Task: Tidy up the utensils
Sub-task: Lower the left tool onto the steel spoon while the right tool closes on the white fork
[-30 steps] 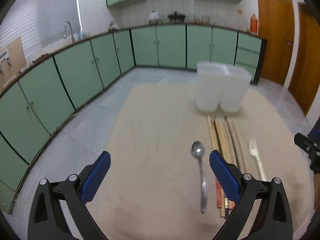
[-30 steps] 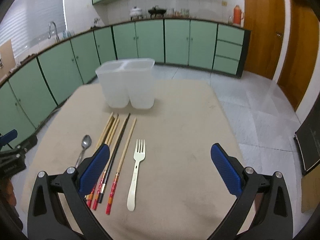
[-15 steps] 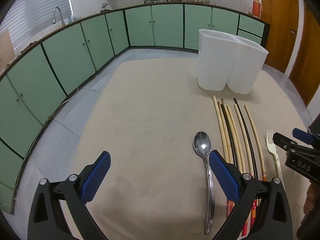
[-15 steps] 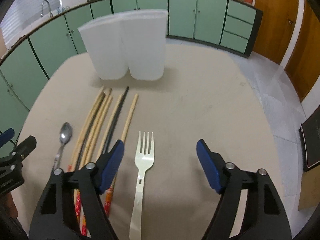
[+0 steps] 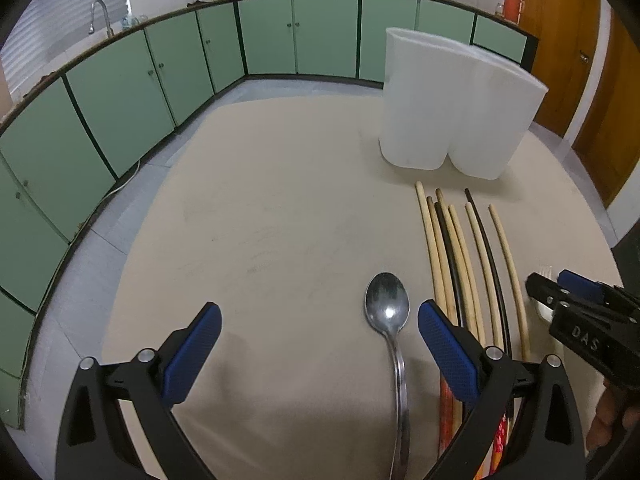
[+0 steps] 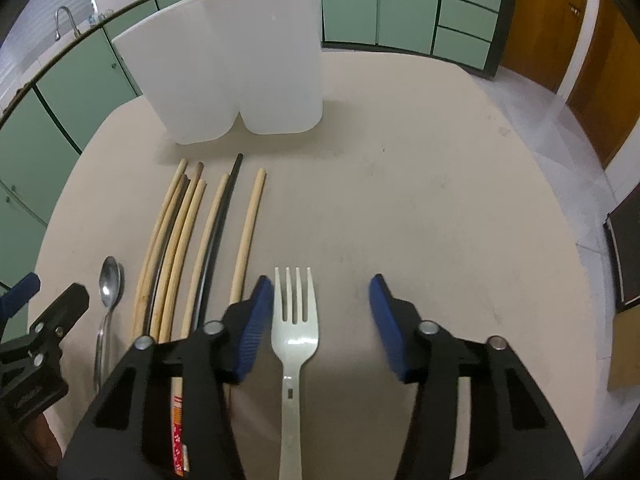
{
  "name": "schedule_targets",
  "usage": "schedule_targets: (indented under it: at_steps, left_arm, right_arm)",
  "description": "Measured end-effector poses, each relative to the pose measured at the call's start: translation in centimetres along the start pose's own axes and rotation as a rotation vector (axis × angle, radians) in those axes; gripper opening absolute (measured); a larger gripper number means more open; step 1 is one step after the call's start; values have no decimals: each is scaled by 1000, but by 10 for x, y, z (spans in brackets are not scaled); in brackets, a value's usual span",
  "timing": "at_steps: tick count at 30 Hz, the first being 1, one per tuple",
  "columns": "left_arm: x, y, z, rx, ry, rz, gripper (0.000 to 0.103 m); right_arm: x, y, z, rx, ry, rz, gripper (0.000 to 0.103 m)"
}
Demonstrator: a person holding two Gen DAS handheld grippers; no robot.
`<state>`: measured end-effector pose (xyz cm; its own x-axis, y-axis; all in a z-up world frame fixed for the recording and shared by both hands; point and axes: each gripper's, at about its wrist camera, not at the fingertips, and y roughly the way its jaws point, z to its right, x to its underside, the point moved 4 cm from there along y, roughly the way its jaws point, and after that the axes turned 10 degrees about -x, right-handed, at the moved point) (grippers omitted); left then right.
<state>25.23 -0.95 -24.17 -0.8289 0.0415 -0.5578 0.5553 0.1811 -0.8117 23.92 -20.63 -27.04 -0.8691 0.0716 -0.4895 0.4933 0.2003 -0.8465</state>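
A beige table (image 6: 420, 200) is standing in a kitchen lined with green cabinets (image 5: 120, 92). The right gripper (image 6: 321, 312), jaws just closing and part-open, is straddling the fork (image 6: 295, 332) without pinching it. The left gripper (image 5: 319, 330) is gaping wide, holding nothing, spoon (image 5: 387, 308) lying between its jaws near the right pad.

The letters "DAS" are printed in pale characters on the black body of the right gripper (image 5: 575, 298), at the right edge of the left wrist view. A chopstick (image 6: 179, 436) at the lower left of the right wrist view carries a red printed band whose marks cannot be read.
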Motion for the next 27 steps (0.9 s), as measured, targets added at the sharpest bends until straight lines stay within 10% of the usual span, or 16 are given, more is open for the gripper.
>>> schedule_targets:
  at_steps: [3,16,24,27]
  left_arm:
    - [0,6,7,-4,8,-18,96]
    - [1,26,13,-10,-23,-80,94]
    - [-1,20,23,54,-11,-67,55]
    - [-2,16,29,71,3,-55,38]
  right_arm:
    - [0,-2,0,-18,-1,-1,27]
    - [-3,-4,0,-50,-5,-23,26]
    - [-3,-1,-3,-72,-18,-27,31]
    - [0,-5,1,-143,15,-27,54]
